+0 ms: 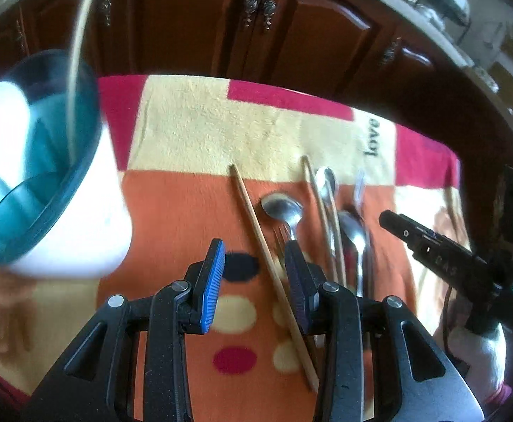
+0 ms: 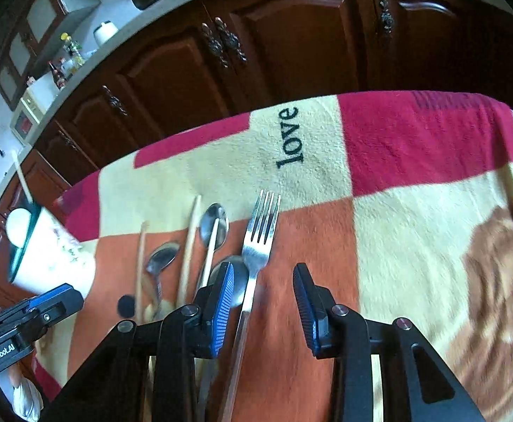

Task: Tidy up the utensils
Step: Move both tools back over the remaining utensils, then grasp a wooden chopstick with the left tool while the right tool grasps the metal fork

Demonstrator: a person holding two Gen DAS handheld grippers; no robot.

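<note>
Both grippers (image 1: 254, 281) (image 2: 263, 307) have black frames, silver screws and blue ribbed jaws.

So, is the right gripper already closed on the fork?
No, the right gripper is open, and the fork lies on the blanket between its two fingers, not clamped.

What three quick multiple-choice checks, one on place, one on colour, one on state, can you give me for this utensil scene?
1. Where does the fork lie?
A. in the cup
B. on the blanket
C. in a gripper

2. What colour is the cup's rim?
A. teal
B. yellow
C. black

3. How is the right gripper?
A. shut on a spoon
B. shut on a chopstick
C. open

Answers: 1 B, it rests flat on the blanket. 2 A, a teal band tops the white cup. 3 C, its pads stand apart, gripping nothing.
</note>
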